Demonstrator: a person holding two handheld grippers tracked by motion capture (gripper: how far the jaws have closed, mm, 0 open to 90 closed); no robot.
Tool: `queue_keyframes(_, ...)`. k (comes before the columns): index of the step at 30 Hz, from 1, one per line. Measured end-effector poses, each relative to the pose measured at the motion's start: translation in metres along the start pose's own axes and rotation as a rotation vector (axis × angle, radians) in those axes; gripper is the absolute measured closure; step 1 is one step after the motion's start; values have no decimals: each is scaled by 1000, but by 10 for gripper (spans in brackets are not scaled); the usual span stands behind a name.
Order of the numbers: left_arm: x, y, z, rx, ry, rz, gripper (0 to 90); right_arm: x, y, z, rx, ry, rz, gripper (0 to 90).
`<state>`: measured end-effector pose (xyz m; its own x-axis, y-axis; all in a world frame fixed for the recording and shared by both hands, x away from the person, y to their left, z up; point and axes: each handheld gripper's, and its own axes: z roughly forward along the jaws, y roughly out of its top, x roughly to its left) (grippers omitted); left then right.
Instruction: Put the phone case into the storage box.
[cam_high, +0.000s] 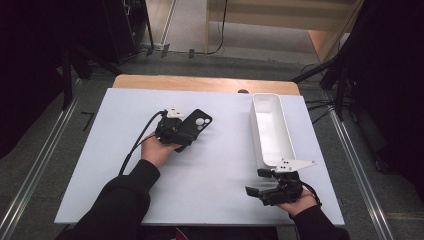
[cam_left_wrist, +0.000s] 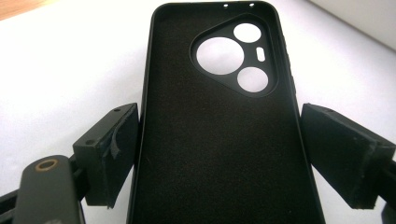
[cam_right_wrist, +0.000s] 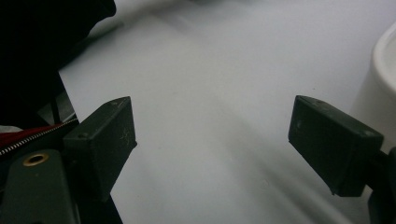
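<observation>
Black phone case (cam_left_wrist: 219, 140) clamped between the jaws of the left hand-held gripper (cam_high: 181, 134), pads pressed on its two long edges, inner side up, camera cut-outs at the end away from the hand. Seems lifted slightly off the white tabletop (cam_high: 210, 165), though contact underneath cannot be told. Long white tray (cam_high: 270, 127) well off to the right of that hand-held gripper, empty as far as visible. Right hand-held gripper (cam_high: 260, 182) resting near the tray's near end, jaws spread wide with nothing between them, only bare tabletop ahead. Judged: pick-up done; carrying the case across and setting it into the tray probably left, release included.
</observation>
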<state>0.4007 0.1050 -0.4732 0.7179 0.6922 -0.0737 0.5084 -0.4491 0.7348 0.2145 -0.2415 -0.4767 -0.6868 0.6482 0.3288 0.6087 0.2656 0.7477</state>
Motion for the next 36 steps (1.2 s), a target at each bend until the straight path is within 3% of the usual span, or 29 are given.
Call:
queue_keyframes(5, 1, 2, -7, -20, -23, -35, 139, 0, 0, 0, 0, -1, 0, 133)
queue_keyframes(23, -6, 6, -34, -47, -71, -51, 139, 2, 2, -2, -7, -7, 5, 133)
queue_keyframes(36, -19, -5, -53, -74, -101, -90, 139, 7, 6, -3, -14, -23, 2, 133)
